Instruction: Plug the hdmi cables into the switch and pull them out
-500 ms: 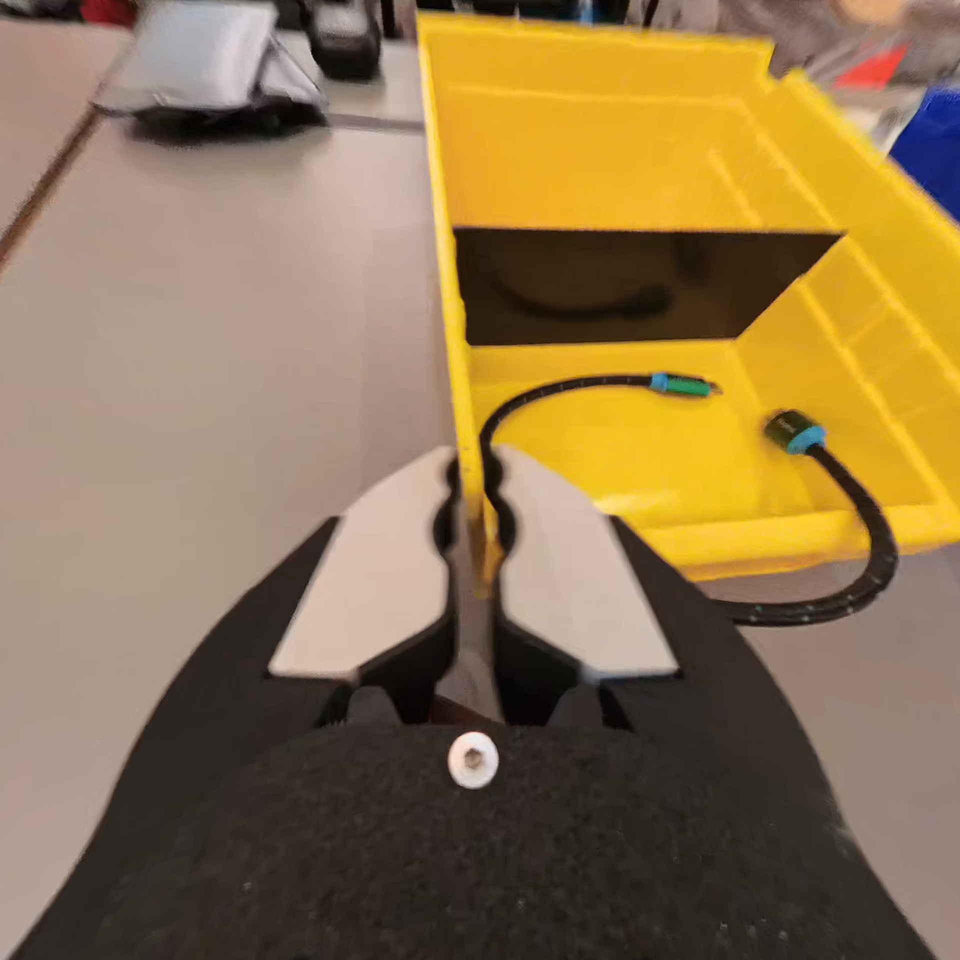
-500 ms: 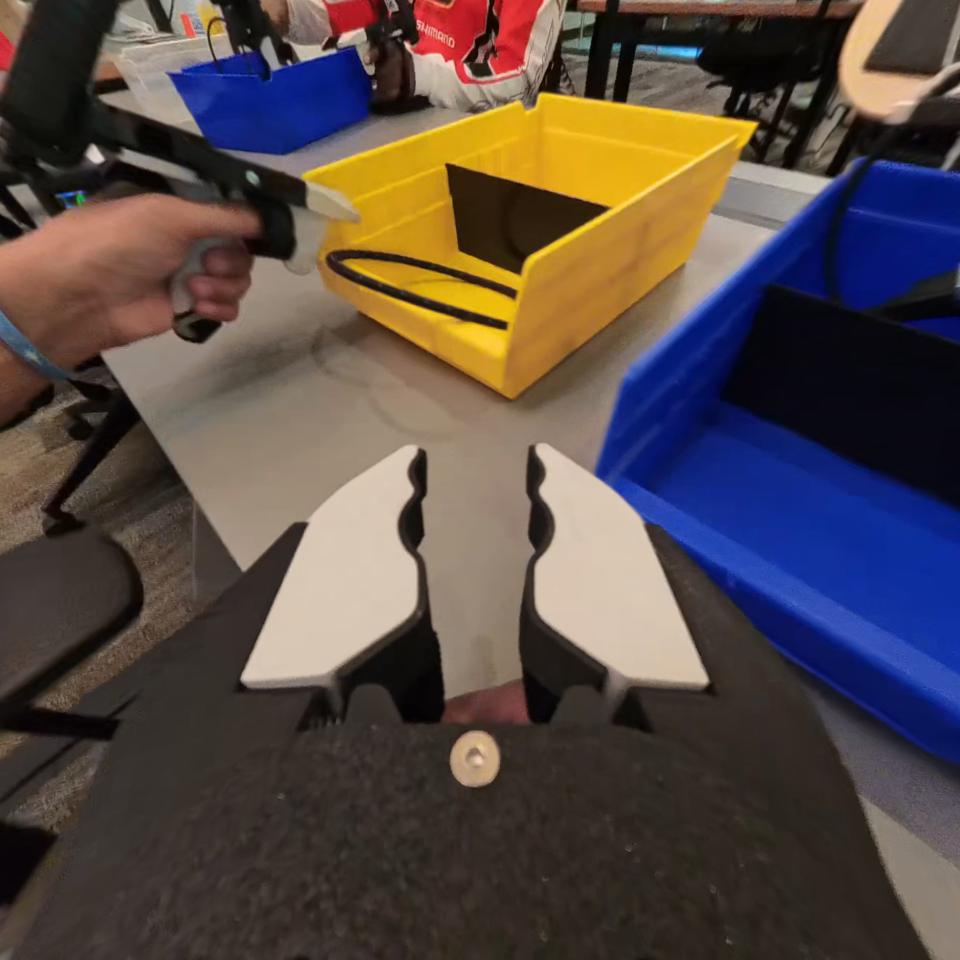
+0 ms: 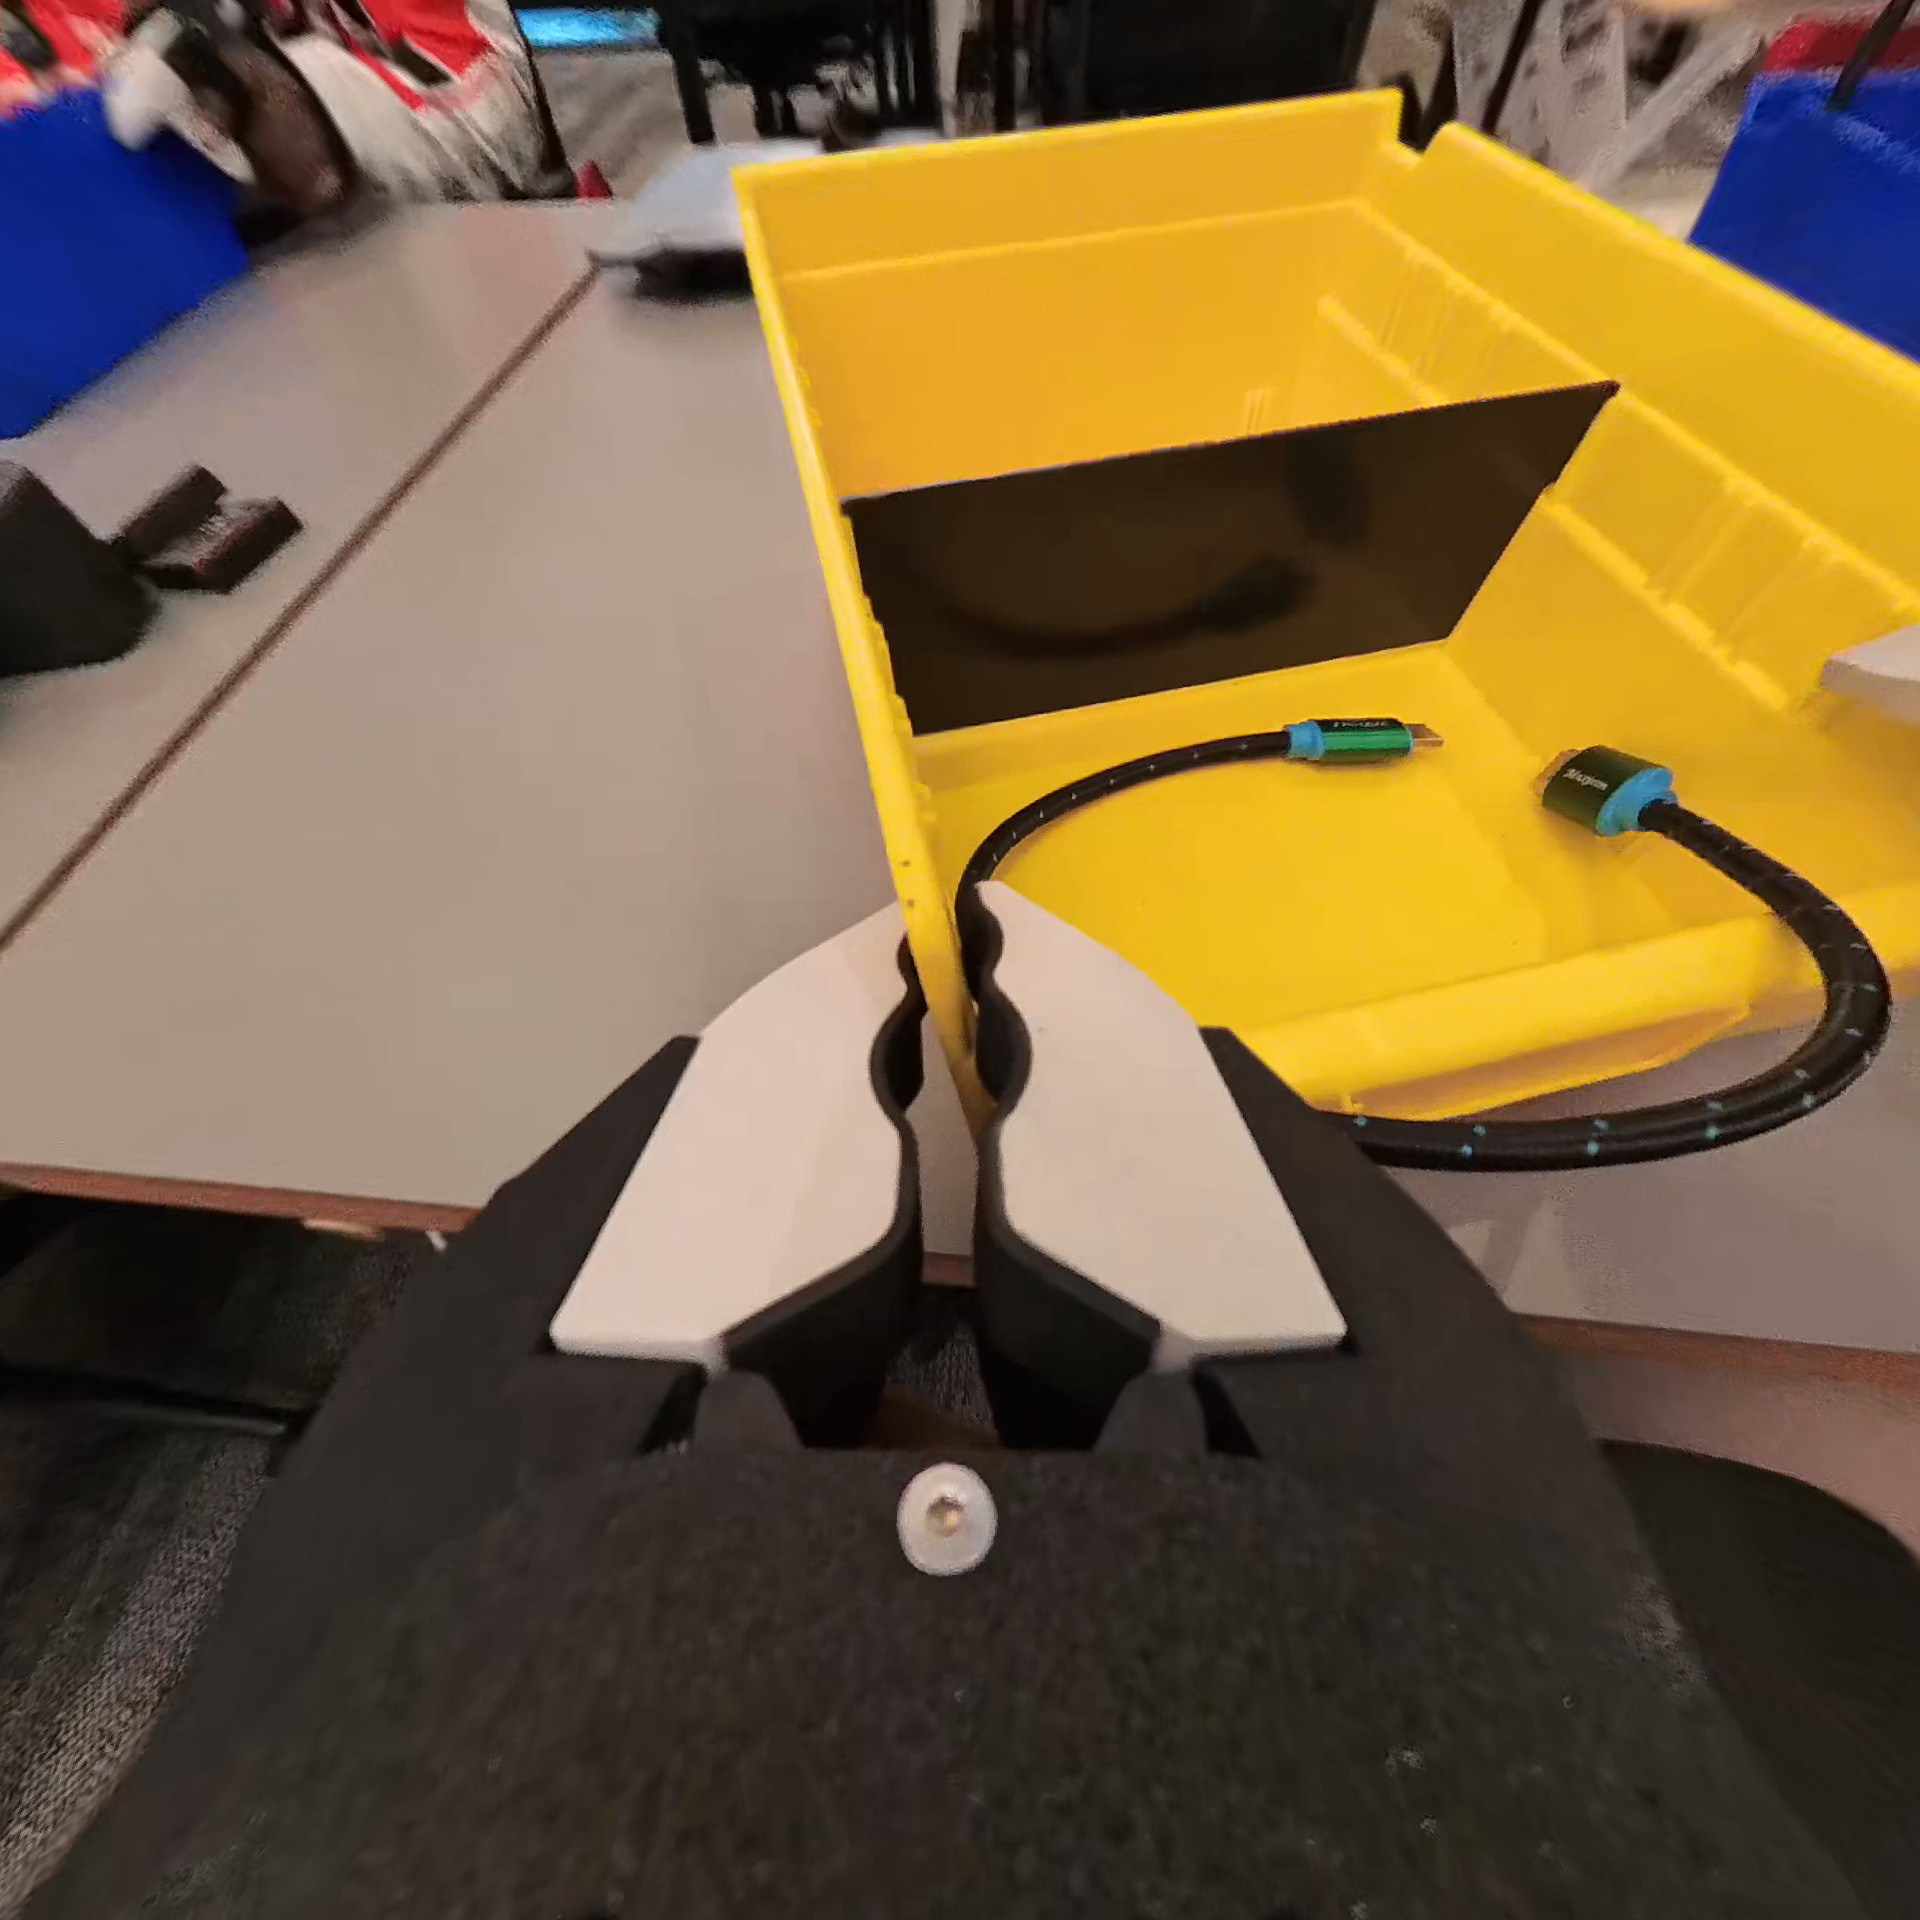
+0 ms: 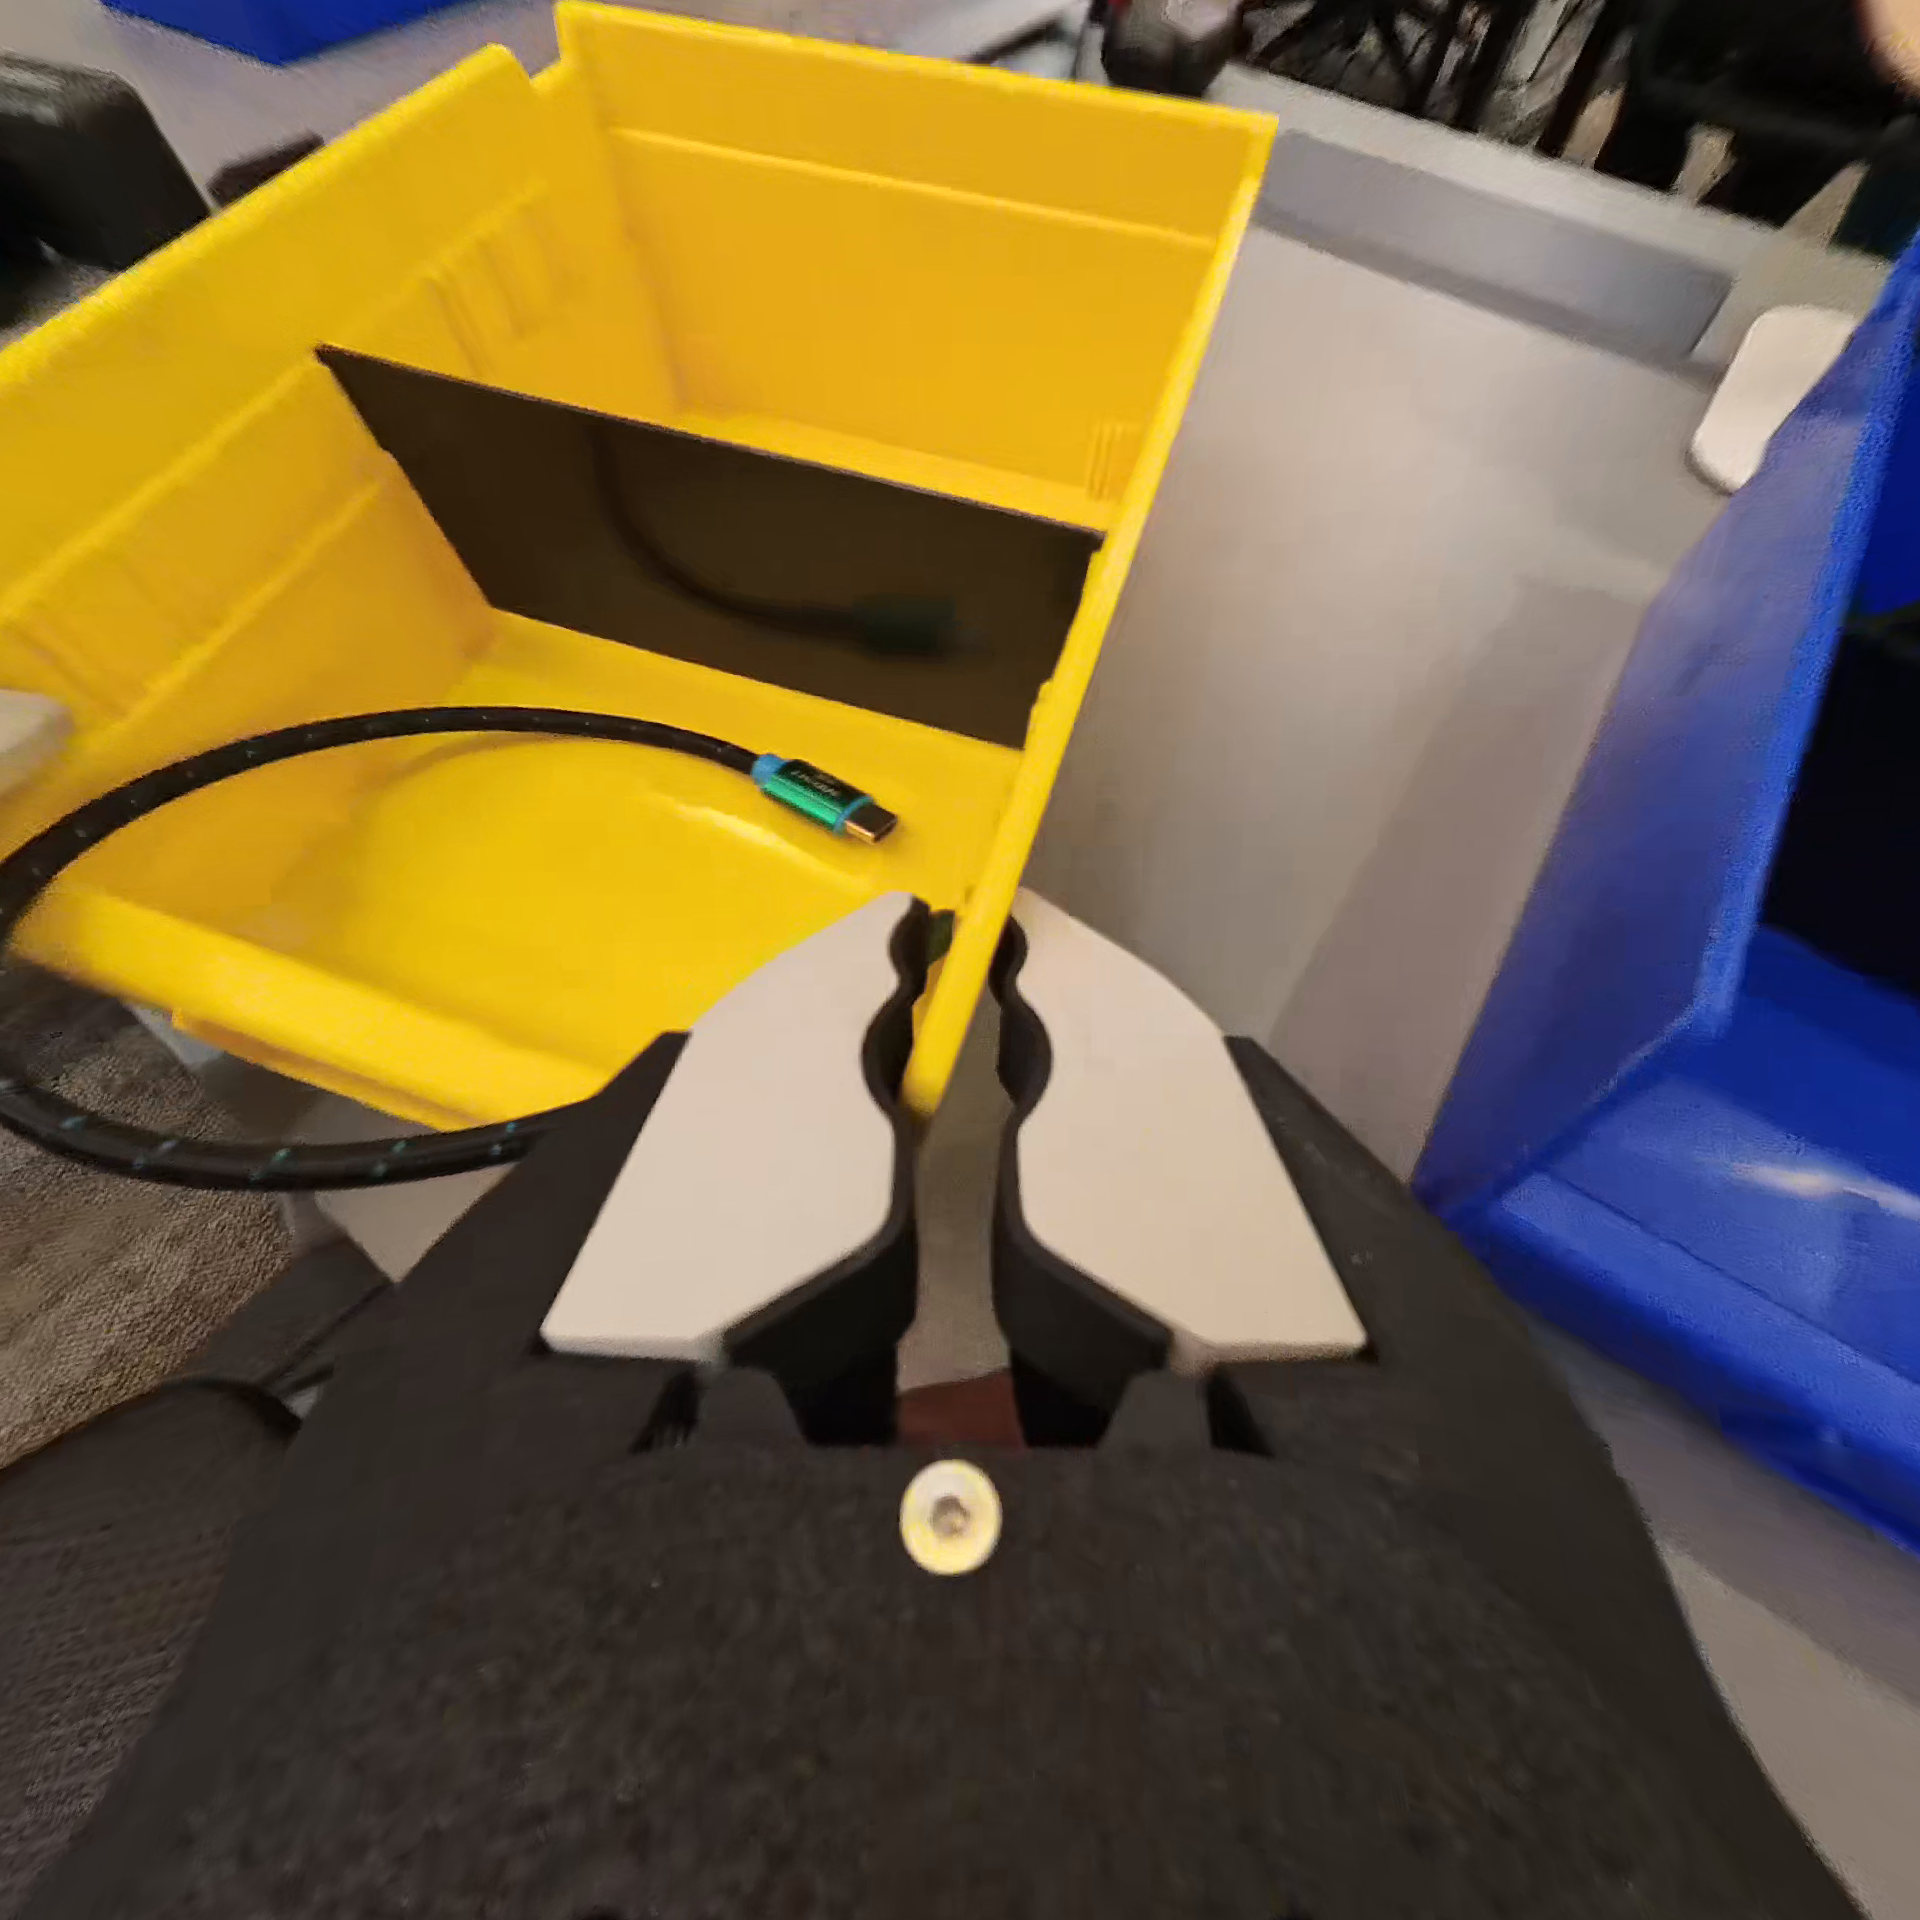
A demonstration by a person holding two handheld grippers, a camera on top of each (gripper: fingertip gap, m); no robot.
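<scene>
A yellow bin (image 3: 831, 436) with a black divider (image 3: 1195, 561) stands on the grey table. A black braided HDMI cable (image 3: 1849, 997) loops over its front lip. Both green-and-blue plugs (image 3: 1361, 740) (image 3: 1600, 795) lie in the front compartment. My left gripper (image 3: 940, 935) is shut on the bin's left wall at the near corner. My right gripper (image 4: 961, 935) is shut on the bin's right wall (image 4: 1049, 748) at its near corner. One plug (image 4: 826, 795) and the cable (image 4: 312, 732) show in the right wrist view. No switch is in view.
A blue bin (image 4: 1662, 935) stands close on the right of the yellow one. Another blue bin (image 3: 83, 260) and small black items (image 3: 208, 530) sit at the far left. The table's front edge (image 3: 208, 1184) runs just under my left gripper.
My right gripper moved from open above the table to the bin's right wall and closed on it. My left gripper kept hold of the left wall and drew back toward the table's front edge.
</scene>
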